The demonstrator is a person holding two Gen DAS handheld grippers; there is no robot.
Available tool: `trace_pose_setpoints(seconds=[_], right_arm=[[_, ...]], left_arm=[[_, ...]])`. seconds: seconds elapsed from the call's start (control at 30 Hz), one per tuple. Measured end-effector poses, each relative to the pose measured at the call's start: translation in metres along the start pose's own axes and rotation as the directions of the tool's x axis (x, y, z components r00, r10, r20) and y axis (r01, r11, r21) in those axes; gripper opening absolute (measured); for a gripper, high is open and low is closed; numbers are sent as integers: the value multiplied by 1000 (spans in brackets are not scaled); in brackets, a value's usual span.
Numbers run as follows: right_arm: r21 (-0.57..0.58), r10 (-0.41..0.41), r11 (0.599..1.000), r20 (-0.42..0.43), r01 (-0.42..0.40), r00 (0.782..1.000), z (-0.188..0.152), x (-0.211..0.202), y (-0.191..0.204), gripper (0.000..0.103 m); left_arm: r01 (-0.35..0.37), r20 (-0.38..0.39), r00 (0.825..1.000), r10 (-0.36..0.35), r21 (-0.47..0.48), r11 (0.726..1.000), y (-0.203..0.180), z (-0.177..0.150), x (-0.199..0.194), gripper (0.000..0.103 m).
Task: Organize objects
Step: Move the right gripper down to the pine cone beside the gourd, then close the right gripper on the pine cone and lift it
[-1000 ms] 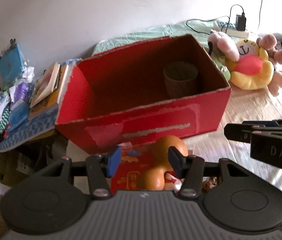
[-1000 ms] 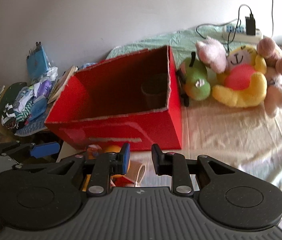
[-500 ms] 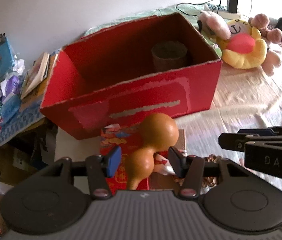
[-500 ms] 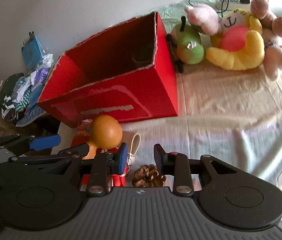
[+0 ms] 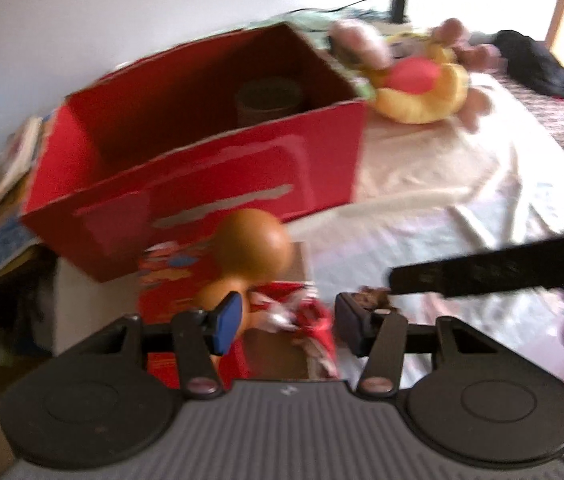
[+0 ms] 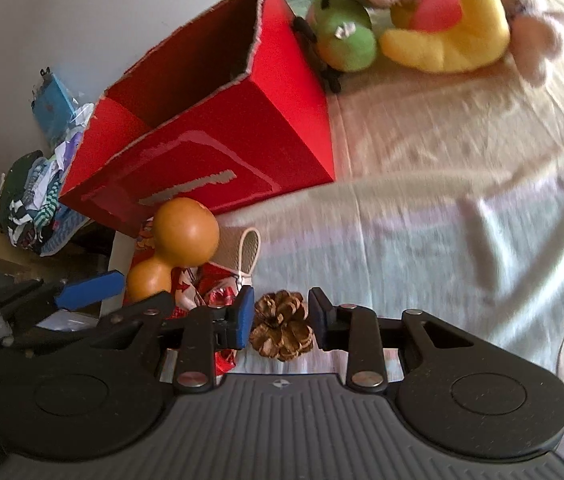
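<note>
An open red cardboard box (image 5: 201, 184) (image 6: 217, 160) stands on the bed with a dark pot (image 5: 269, 98) inside. In front of it lies an orange gourd (image 5: 249, 248) (image 6: 183, 234) on red packets (image 5: 169, 280). A brown pine cone (image 6: 280, 326) lies on the sheet between the open fingers of my right gripper (image 6: 279, 318), not clamped. My left gripper (image 5: 288, 322) is open and empty, over red wrappers (image 5: 306, 316) just right of the gourd's small end. The right gripper's finger (image 5: 494, 268) crosses the left wrist view.
Plush toys, yellow (image 6: 450, 28) and green (image 6: 344, 38), lie behind and right of the box. Folded clothes and books (image 6: 37, 192) pile at the left off the bed. The pale sheet (image 6: 442, 220) spreads to the right. A black garment (image 5: 542, 68) lies far right.
Both grippers have dropped lower and nearer the bed. The right gripper's fingers opened wider and now straddle the pine cone. The left gripper shifted right, off the gourd.
</note>
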State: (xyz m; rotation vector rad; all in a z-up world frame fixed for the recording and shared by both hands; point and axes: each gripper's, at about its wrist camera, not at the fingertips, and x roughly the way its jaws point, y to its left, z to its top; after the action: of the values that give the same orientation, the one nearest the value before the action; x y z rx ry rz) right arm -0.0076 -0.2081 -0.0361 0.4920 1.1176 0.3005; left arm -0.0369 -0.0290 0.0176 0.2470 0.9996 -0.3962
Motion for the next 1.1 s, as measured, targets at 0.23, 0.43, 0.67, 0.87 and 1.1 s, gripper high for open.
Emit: trace_pose_setpoints(seconds=[0.23,0.43,0.67,0.87,1.1], right_arm=[[108,93,990,-63,-86,994,1,13,-27,42],[158,134,980,-101,-117,986,2,25,-39,45],[187,176,971,-129,-151,976,4,36,-47,47],[222,213,959,-159,-176,964,4,46,-50,50],[246,255,947,-190,-206,948,3,49,-48,49]], left_arm=[[171,34,984,-174,82,982,-16,-12,6,52],[248,2,969,-249,89,965,-25,-13,26,53],[236,-62,971,-231,107,966,-33,-15,51,59],[225,-84,973,-216,120,967,-33,-16,66,66],[253,-73,966,-247,94,963,-25,-13,73,65]])
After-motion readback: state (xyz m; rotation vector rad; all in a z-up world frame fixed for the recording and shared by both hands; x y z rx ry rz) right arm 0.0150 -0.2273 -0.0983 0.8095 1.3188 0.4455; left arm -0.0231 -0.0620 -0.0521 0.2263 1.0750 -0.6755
